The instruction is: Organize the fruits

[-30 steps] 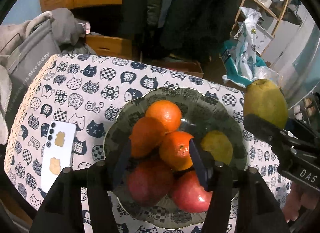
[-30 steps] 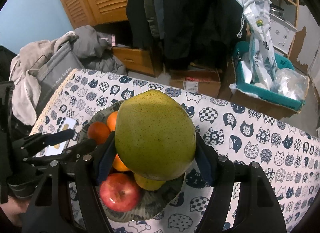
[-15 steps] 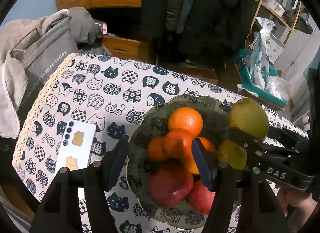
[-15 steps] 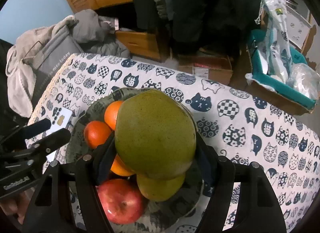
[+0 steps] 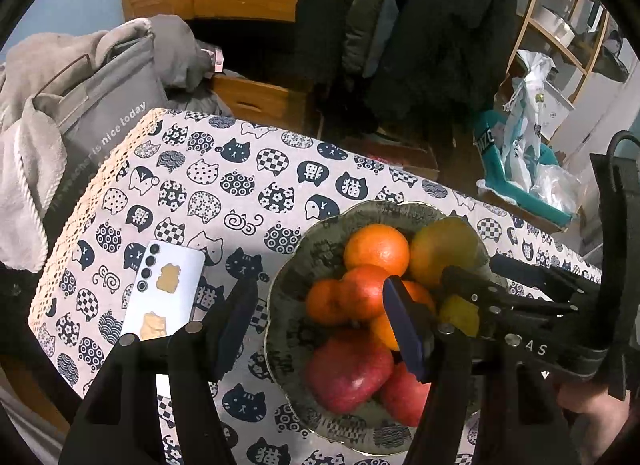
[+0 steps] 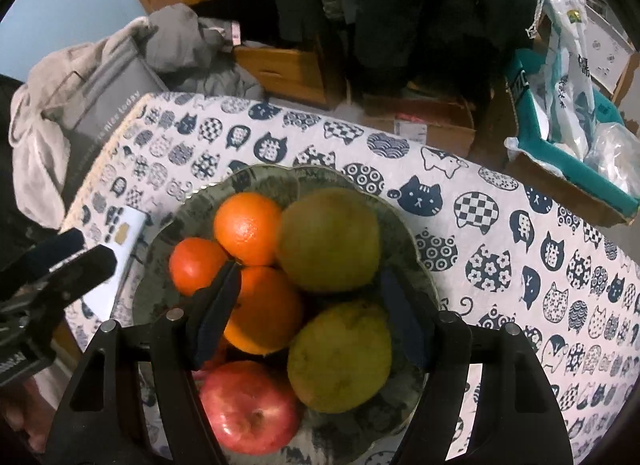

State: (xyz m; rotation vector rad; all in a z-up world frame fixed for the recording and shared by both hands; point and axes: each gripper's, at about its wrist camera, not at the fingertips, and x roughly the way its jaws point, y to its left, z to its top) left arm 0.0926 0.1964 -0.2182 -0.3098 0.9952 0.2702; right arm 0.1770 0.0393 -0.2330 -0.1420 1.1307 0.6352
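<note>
Right gripper [image 6: 310, 315] jaws opening, green pear [image 6: 328, 240] free in the bowl [image 6: 420, 241]. Imo lift straight up so nothing rolls. Left gripper [image 5: 320, 325] open, empty.

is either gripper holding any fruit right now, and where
Neither. The right gripper is opening, its pads off the green pear, which rests in the bowl. The left gripper is empty.

The left tongs [image 5: 320, 325] point steeply down with their jaws apart, nothing pressed between the blue pads [image 5: 404, 325]. The right tongs [image 6: 310, 313] also tilt steeply down, jaws opening, their pads [image 6: 214, 313] clear of anything. A bare hand [image 5: 588, 409] grips the right tongs' handle, and fingers [image 6: 24, 421] show beneath the left tongs.
</note>
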